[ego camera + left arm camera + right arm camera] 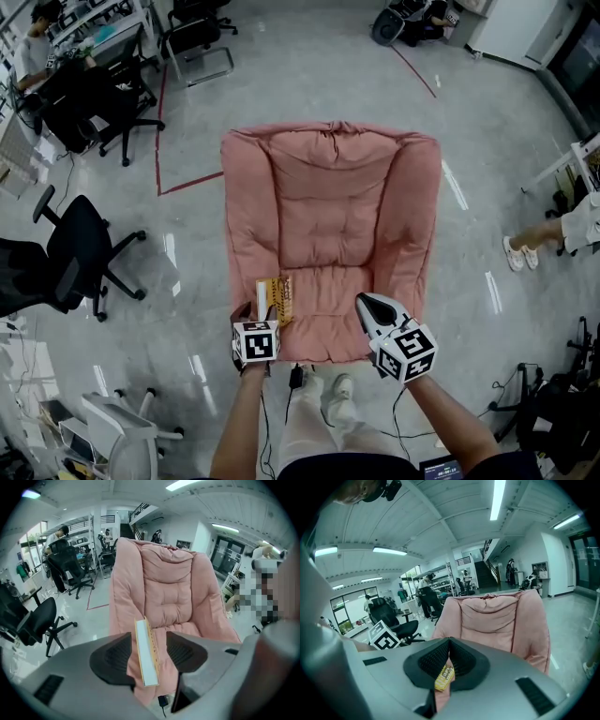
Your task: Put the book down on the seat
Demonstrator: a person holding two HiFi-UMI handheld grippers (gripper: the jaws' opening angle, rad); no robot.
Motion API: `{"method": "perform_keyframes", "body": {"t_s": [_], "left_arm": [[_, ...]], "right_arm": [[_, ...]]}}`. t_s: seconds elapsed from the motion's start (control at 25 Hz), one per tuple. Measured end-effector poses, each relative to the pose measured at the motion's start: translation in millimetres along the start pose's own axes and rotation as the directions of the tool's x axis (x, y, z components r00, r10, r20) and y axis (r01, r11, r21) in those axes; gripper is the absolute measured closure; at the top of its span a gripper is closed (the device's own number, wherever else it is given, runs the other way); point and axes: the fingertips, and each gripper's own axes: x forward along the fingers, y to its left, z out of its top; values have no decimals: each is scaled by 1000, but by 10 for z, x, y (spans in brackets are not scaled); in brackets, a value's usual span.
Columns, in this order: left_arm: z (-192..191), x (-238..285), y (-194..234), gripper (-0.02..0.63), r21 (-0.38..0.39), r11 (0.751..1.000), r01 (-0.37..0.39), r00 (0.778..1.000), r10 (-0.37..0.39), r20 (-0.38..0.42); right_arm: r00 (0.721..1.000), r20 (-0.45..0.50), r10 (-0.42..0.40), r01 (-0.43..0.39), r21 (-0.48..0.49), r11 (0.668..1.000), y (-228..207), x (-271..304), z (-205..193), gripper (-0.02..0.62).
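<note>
Left tool (pixel 263 317) is clamping the book (pixel 146 660) upright over the front-left of the pink armchair's seat (pixel 328 314), while the right tool (pixel 372 306) is idling closed and empty alongside; placement is pending, likely calling for lowering, tipping flat, then releasing

A shiny grey stone floor (pixel 309 66) is seen all around in the head view. Thin red tape lines (pixel 159 164) are stuck on it at the upper left. A black office chair on wheels (pixel 75 248) is parked at the left edge, and a white and grey wheeled chair (pixel 112 422) at the lower left. In the right gripper view, a long bright ceiling light (pixel 498 498) is seen at the top, and a dark staircase (pixel 486 578) in the middle.
</note>
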Motion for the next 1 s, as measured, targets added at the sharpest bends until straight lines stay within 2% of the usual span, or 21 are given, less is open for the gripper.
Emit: {"method": "perform_keyframes", "body": {"t_s": [0.32,0.48,0.72,1.0], "left_arm": [[384,-518,-161,431,-12,1000,23,992,-22,122],[496,-757,-291,514,15,998,60,983,-61,174],[518,-1133,-469,575,17,998,64,970,-66,236],[663,-1559,-641,600,19,997,69,947,-71,312]], "right_arm": [[998,52,17,-16,-23,1000,109,-280,245,577],[997,80,19,-16,-32,999,176,-393,361,577],[992,126,30,-21,-71,997,230,-655,581,577],[982,183,42,-23,-104,994,252,-943,849,577]]}}
